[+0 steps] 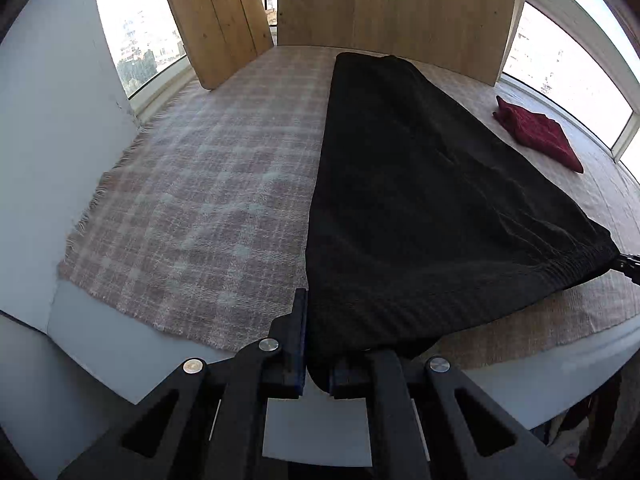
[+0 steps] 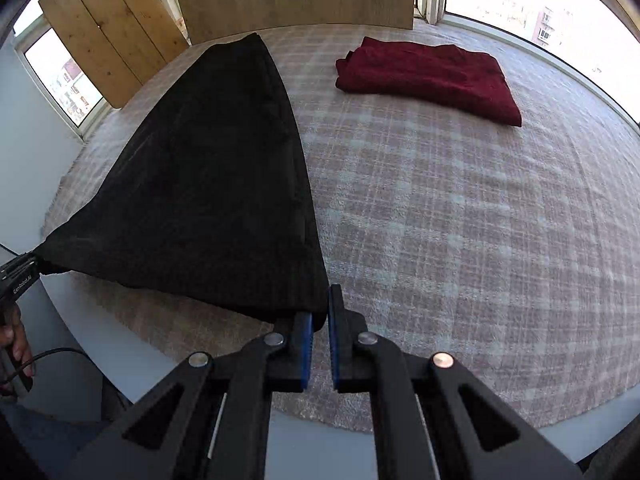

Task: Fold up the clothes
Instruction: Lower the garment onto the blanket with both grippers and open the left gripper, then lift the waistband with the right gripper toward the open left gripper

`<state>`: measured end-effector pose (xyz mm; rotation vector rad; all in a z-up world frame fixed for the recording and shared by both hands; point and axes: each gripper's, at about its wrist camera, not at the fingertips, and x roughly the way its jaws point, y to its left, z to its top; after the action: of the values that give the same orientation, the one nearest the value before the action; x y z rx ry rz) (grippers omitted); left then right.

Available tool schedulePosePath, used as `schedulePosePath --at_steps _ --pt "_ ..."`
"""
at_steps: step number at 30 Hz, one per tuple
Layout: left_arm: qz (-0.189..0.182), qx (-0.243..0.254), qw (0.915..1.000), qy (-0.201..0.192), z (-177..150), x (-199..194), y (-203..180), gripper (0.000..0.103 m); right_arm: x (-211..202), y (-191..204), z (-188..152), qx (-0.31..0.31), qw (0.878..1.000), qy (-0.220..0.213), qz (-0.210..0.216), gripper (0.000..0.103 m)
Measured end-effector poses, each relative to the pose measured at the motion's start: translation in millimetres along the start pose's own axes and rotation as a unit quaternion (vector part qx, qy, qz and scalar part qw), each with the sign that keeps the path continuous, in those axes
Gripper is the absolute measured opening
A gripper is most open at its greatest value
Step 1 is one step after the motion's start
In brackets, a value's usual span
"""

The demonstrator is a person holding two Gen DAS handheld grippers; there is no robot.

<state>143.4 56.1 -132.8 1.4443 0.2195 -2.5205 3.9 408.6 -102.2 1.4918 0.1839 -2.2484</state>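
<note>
A black garment [image 1: 420,208] lies stretched over the pink plaid blanket [image 1: 192,208], its far end flat near the wooden boards and its near edge lifted. My left gripper [image 1: 316,344] is shut on the near left corner of that edge. In the right wrist view the same black garment [image 2: 208,184] runs away to the upper left, and my right gripper [image 2: 320,320] is shut on its near right corner. The left gripper [image 2: 20,272] shows at the left edge there, pinching the other corner; the right gripper's tip [image 1: 628,266] shows at the right edge of the left wrist view.
A folded dark red garment [image 2: 432,76] lies on the plaid blanket [image 2: 460,220] to the right of the black one, also seen as the red garment [image 1: 536,132]. Wooden boards [image 1: 392,12] lean against the windows at the back. A person's hand [image 2: 16,344] holds the left gripper's handle.
</note>
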Motion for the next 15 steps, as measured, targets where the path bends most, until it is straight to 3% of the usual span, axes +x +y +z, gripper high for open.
schedulePosePath --at_steps 6,10,13,15 --pt "0.003 0.003 0.9998 0.020 -3 5 1 0.012 6 -3 -2 0.003 1.000 -0.002 0.000 0.007" --pt "0.003 -0.003 0.9994 0.035 -9 -1 10 0.037 1 -1 2 -0.006 1.000 -0.010 -0.001 0.007" --pt "0.001 0.000 0.9991 0.043 -14 -11 14 0.042 2 3 7 -0.015 1.000 -0.011 0.003 0.007" --pt "-0.004 0.013 0.9990 0.043 -18 -21 14 0.053 6 6 12 -0.021 1.000 -0.013 0.008 0.007"
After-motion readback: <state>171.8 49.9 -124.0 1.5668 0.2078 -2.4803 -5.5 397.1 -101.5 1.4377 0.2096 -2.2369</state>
